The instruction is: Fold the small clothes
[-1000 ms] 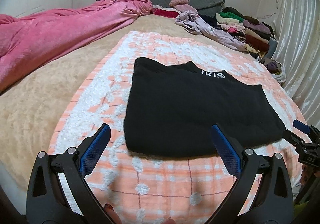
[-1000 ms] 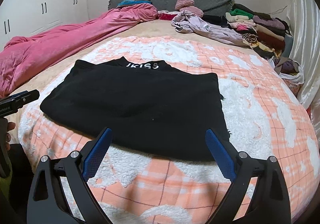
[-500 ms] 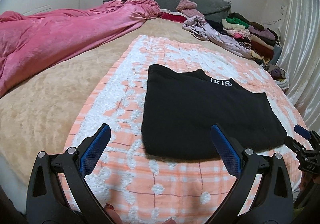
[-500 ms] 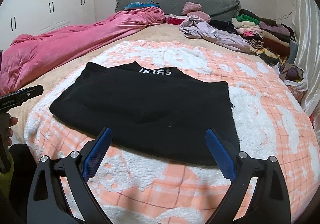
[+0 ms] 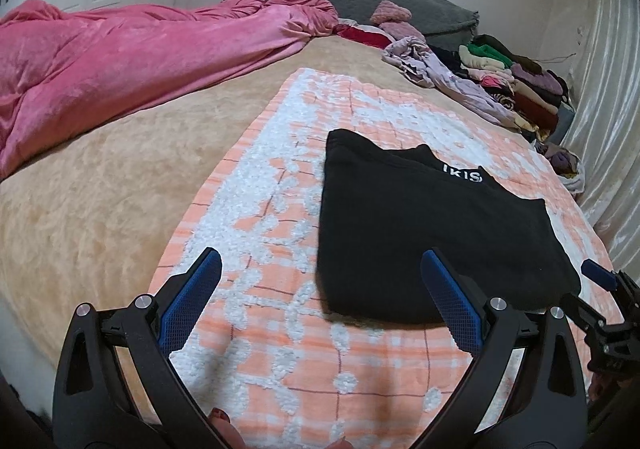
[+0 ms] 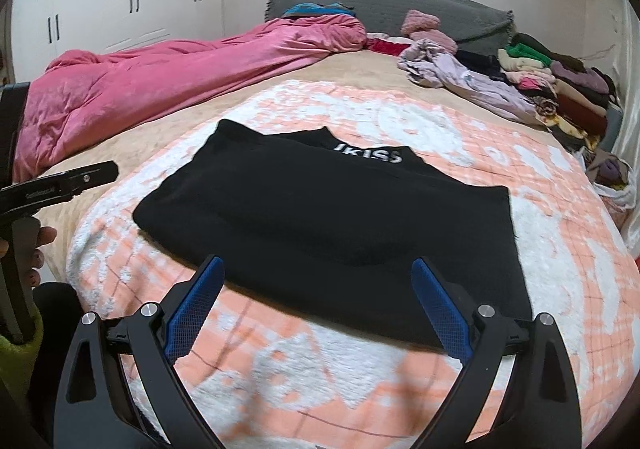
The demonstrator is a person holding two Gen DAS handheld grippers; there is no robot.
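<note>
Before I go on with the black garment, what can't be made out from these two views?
- Black garment: layers underneath hidden by its own top layer, both views.
- White lettering: partly cut off by a fold, left wrist view.
- Right gripper: cropped by the frame edge, left wrist view.
- Clothes pile: items too small, right wrist view.

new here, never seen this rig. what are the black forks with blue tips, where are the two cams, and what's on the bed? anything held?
No robot arm: a person holds a two-finger gripper in each hand, with a fisheye camera on each looking forward along the fingers. The black forks are those fingers; the blue parts are the pads.

In the left wrist view you see the left gripper, open and holding nothing. In the right wrist view, the right gripper, also open and holding nothing.

On the bed lies an orange-and-white blanket with a black garment on it, flat and partly folded, white lettering at its far edge. A pink duvet lies left; a pile of clothes sits far right.
</note>
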